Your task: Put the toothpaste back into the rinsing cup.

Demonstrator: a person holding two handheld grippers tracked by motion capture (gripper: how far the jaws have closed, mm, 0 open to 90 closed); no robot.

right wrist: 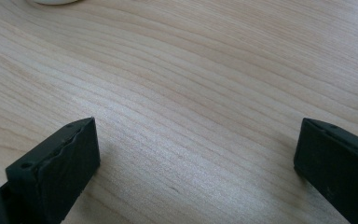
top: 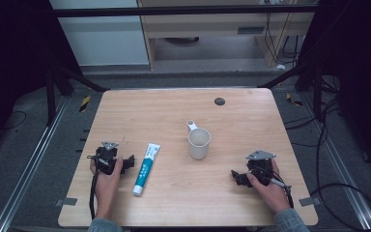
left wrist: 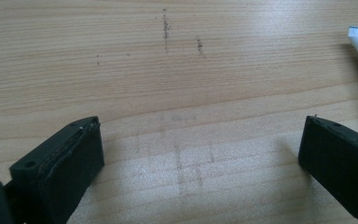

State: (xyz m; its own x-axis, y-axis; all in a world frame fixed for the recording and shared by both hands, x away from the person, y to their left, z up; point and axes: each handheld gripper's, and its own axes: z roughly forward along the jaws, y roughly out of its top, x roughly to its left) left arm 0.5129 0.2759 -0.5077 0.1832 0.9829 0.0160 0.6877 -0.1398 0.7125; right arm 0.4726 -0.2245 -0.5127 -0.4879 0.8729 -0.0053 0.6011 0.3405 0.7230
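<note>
Both claws gape beside toothpaste tube (top: 145, 168).

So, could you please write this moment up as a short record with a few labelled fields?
surface: wooden table
toothpaste tube: lying flat, cap end toward the person, just beside the left gripper
cup: white, upright, handle pointing away, near the table's middle
left gripper: jaws wide open, nothing between them, resting on the table
right gripper: jaws wide open, nothing between them, resting on the table to the right of the cup
</note>
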